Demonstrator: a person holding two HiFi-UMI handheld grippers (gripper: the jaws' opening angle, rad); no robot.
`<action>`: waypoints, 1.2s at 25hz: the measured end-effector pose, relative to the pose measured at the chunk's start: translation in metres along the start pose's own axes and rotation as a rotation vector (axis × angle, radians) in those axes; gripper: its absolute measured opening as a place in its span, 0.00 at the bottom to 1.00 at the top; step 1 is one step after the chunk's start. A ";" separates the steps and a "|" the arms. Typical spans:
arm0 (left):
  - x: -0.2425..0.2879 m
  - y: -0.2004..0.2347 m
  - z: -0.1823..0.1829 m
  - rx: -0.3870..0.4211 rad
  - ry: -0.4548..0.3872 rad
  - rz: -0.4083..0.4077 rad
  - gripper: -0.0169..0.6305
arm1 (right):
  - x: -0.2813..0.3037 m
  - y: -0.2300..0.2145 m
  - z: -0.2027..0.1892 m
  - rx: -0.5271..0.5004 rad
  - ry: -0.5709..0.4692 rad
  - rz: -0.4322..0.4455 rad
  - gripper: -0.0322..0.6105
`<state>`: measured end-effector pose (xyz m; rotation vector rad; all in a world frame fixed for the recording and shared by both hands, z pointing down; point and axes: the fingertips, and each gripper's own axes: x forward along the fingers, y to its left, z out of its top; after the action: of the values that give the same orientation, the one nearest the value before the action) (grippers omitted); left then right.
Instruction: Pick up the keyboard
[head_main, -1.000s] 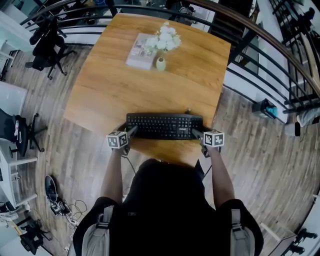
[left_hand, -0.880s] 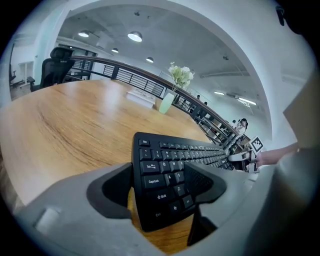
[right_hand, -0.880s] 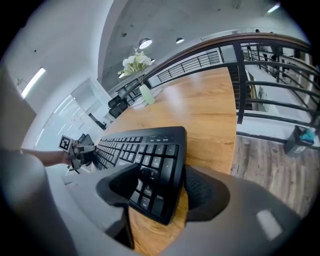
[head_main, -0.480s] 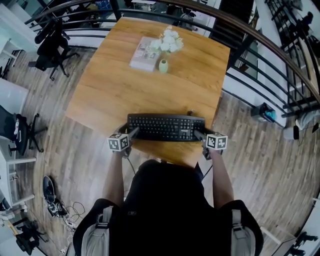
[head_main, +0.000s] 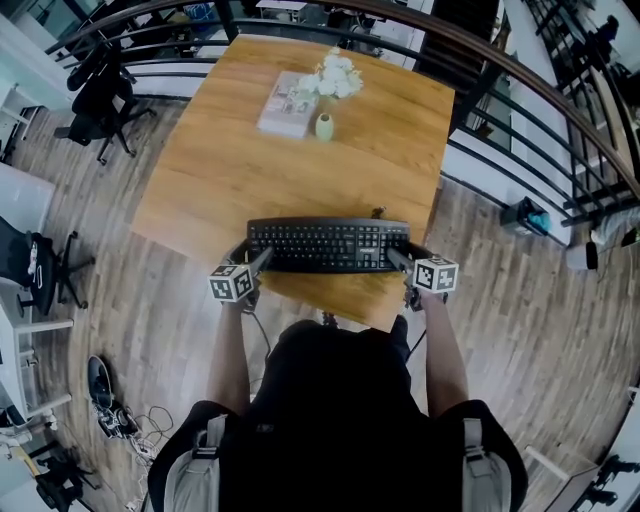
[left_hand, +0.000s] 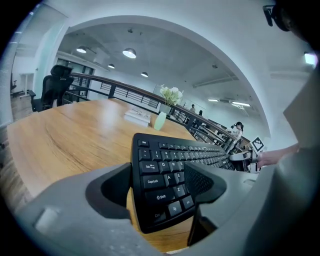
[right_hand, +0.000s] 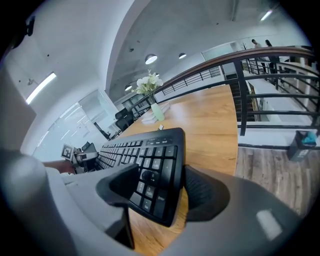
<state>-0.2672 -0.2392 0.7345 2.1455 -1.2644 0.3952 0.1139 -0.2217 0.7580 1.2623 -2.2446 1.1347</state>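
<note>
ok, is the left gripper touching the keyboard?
Touching. The left gripper view shows the left gripper with both jaws closed on the end of the keyboard, with no gap on either side.

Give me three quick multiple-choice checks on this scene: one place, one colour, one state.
1. Where is the vase of flowers?
A. on the far part of the table, beside the book
B. at the near edge, by the person
C. on the floor

2. What colour is the keyboard?
A. white
B. black
C. red

3. How do the left gripper and right gripper stand?
A. both open above the table
B. one open, one shut
C. each shut on an end of the keyboard

Key: 1 A, the head view shows it by the book. 2 B, body and keys are black in all views. 3 C, each gripper view shows a keyboard end between its jaws.
</note>
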 end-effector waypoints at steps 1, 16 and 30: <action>-0.002 0.000 0.003 0.001 -0.009 0.003 0.52 | -0.001 0.003 0.002 0.000 -0.008 0.003 0.48; -0.043 -0.036 0.026 -0.015 -0.135 0.085 0.52 | -0.040 0.016 0.010 -0.045 -0.043 0.086 0.48; -0.061 -0.083 0.038 -0.019 -0.193 0.131 0.52 | -0.077 0.005 0.034 -0.081 -0.086 0.124 0.48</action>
<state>-0.2276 -0.1920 0.6435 2.1322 -1.5148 0.2327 0.1556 -0.2028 0.6870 1.1753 -2.4366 1.0382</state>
